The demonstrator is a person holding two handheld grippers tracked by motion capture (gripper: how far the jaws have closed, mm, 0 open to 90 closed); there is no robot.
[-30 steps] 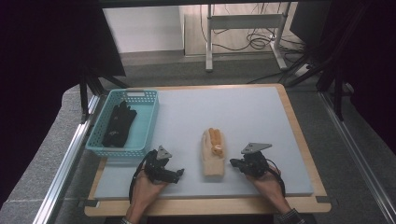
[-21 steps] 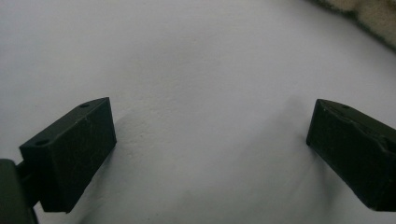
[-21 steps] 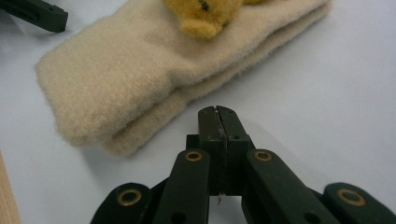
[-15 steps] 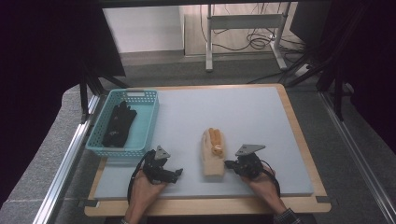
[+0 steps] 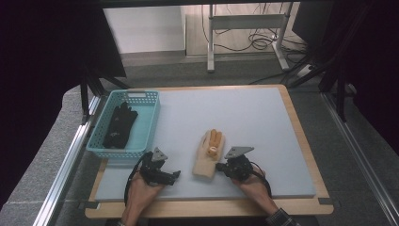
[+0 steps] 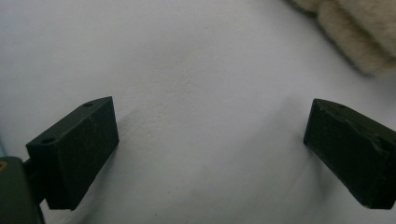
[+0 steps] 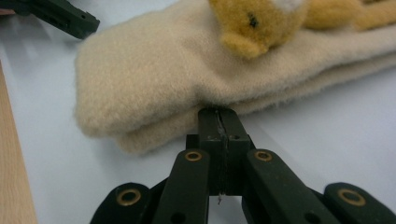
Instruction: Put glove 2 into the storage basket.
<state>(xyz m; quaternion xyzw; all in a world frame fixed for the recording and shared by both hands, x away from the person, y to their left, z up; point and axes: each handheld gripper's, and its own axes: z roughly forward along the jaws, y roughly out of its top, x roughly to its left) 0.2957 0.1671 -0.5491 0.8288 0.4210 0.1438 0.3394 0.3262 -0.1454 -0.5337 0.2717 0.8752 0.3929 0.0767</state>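
At nine o'clock sits the blue basket holding a black glove. The left gripper rests spread wide, empty, on the mat. At centre lies the beige glove. At three o'clock of it, the right gripper, pressed together, touches its edge; closed, it may merely shove the glove. Nothing blocks the basket.

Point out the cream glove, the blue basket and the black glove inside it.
cream glove (image 5: 207, 157): high view, on the palm below the orange fingers.
blue basket (image 5: 149, 118): high view, on its right wall.
black glove (image 5: 118, 126): high view, on its middle, inside the basket.
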